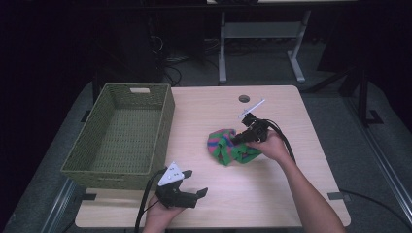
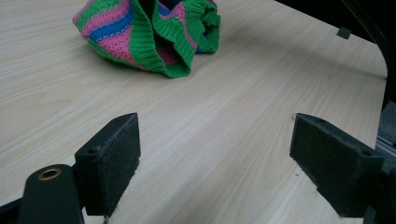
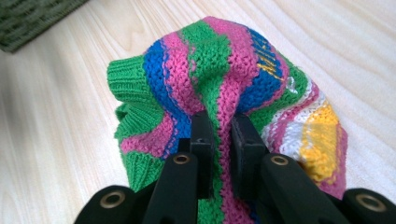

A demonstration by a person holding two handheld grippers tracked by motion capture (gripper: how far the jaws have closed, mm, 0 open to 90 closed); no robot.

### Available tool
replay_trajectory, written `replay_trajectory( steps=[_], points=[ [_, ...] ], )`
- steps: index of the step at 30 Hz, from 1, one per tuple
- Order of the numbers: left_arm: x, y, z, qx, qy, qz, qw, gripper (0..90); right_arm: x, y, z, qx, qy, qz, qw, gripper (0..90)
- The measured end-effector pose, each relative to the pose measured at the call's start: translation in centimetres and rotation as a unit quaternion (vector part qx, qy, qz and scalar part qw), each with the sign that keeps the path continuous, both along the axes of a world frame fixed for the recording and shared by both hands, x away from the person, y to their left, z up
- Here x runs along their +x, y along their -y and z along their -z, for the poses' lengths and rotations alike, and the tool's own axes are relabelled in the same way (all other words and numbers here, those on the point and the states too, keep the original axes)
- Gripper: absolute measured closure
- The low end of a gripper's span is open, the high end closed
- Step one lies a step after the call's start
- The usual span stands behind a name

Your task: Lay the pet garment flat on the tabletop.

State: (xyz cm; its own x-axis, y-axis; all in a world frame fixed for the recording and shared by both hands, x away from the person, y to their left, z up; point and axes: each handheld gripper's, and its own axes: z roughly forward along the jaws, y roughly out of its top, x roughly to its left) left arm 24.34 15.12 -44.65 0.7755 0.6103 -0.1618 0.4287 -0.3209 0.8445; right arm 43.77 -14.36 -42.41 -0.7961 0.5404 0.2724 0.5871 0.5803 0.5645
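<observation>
A: Start at the left. What sits there?

B: A green woven basket (image 1: 121, 133) stands on the left part of the table (image 1: 291, 194), open side up, with a handle slot in its far wall. Its near wall hangs a little past the table's front left edge.

A: And the left gripper?

B: The left gripper (image 1: 194, 184) is near the table's front edge, just to the right of the basket's near corner, with a hand around its body from below. Its fingers (image 2: 112, 158) stand wide apart with bare wood between them. In the left gripper view they point across the table toward the knitted piece, well apart from it.

A: Where is the knitted piece?

B: The striped knit cloth (image 1: 229, 145) lies crumpled on the table, right of the basket and roughly mid-table. It is green, pink and blue, with white and yellow bands visible in the right gripper view, and a ribbed green edge.

A: Is the right gripper on it?

B: Yes. The right gripper (image 1: 241, 138) comes in from the right side of the cloth, its hand (image 1: 274, 145) behind it. In the right gripper view its fingers (image 3: 203, 140) are drawn narrow and pinch a raised fold of the cloth between them, a pink and green stripe running up through the gap.

A: Anything farther right?

B: Only bare table; a small dark round spot (image 1: 244, 99) sits near its far edge.
</observation>
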Motion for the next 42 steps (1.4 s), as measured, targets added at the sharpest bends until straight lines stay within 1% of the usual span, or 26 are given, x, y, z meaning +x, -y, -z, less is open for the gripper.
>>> replay_trajectory(
  steps=[4, 8, 12, 15, 17, 18, 20, 21, 23, 24, 26, 28, 32, 34, 36, 39, 40, 42],
  points=[
    [0.0, 0.0, 0.0, 0.002, 0.000, 0.001, 1.0000, 15.8, -0.2, 0.2, -0.7, 0.013, 0.007, 0.004, 0.9999, 81.0],
    [0.0, 0.0, 0.0, 0.001, -0.001, 0.001, 1.0000, 15.8, -0.4, 0.5, -1.4, 0.018, 0.017, 0.008, 0.9997, 81.0],
    [0.0, 0.0, 0.0, 0.000, -0.001, 0.000, 1.0000, 15.8, -0.6, 1.2, -2.0, 0.030, 0.016, 0.019, 0.9992, 81.0],
    [0.0, 0.0, 0.0, 0.002, 0.000, 0.002, 1.0000, 15.8, -0.9, 1.6, -2.6, 0.032, 0.017, 0.024, 0.9991, 81.0],
    [0.0, 0.0, 0.0, 0.002, 0.000, 0.002, 1.0000, 15.8, -1.0, 1.9, -3.0, 0.039, 0.016, 0.027, 0.9987, 81.0],
    [0.0, 0.0, 0.0, 0.002, 0.000, 0.002, 1.0000, 15.8, -1.2, 2.1, -3.3, 0.047, 0.014, 0.031, 0.9983, 81.0],
    [0.0, 0.0, 0.0, 0.001, -0.001, 0.002, 1.0000, 15.8, -1.5, 2.4, -3.9, 0.054, 0.018, 0.033, 0.9979, 81.0],
    [0.0, 0.0, 0.0, 0.001, -0.001, 0.002, 1.0000, 15.8, -1.6, 2.4, -4.1, 0.054, 0.018, 0.035, 0.9978, 81.0],
    [0.0, 0.0, 0.0, 0.001, 0.000, 0.002, 1.0000, 15.8, -1.8, 2.6, -4.6, 0.055, 0.026, 0.035, 0.9975, 81.0],
    [0.0, 0.0, 0.0, 0.001, 0.001, 0.002, 1.0000, 15.8, -1.9, 2.7, -4.8, 0.058, 0.021, 0.040, 0.9973, 80.9],
    [0.0, 0.0, 0.0, -0.002, 0.002, 0.002, 1.0000, 15.8, -2.1, 2.9, -5.2, 0.060, 0.023, 0.042, 0.9970, 81.0],
    [0.0, 0.0, 0.0, -0.001, 0.001, 0.002, 1.0000, 15.8, -2.4, 3.0, -5.4, 0.065, 0.026, 0.040, 0.9968, 81.0],
    [0.0, 0.0, 0.0, -0.001, 0.002, 0.003, 1.0000, 15.8, -2.9, 3.0, -5.9, 0.066, 0.035, 0.034, 0.9966, 81.0],
    [0.0, 0.0, 0.0, -0.002, 0.003, 0.003, 1.0000, 15.8, -3.3, 3.0, -6.4, 0.065, 0.042, 0.030, 0.9965, 81.0],
    [0.0, 0.1, 0.1, -0.006, 0.000, 0.003, 1.0000, 15.8, -3.9, 3.0, -7.0, 0.068, 0.049, 0.026, 0.9962, 81.0],
    [0.0, 0.0, 0.0, -0.008, 0.003, 0.003, 1.0000, 15.8, -4.5, 3.1, -7.6, 0.075, 0.060, 0.024, 0.9952, 81.0],
    [-0.1, 0.0, 0.0, -0.007, 0.002, 0.003, 1.0000, 15.8, -4.8, 3.2, -7.9, 0.077, 0.065, 0.018, 0.9948, 81.0],
    [-0.1, 0.1, 0.0, -0.010, 0.001, 0.001, 1.0000, 15.8, -5.4, 3.2, -8.3, 0.077, 0.074, 0.015, 0.9942, 81.0]
  ],
)
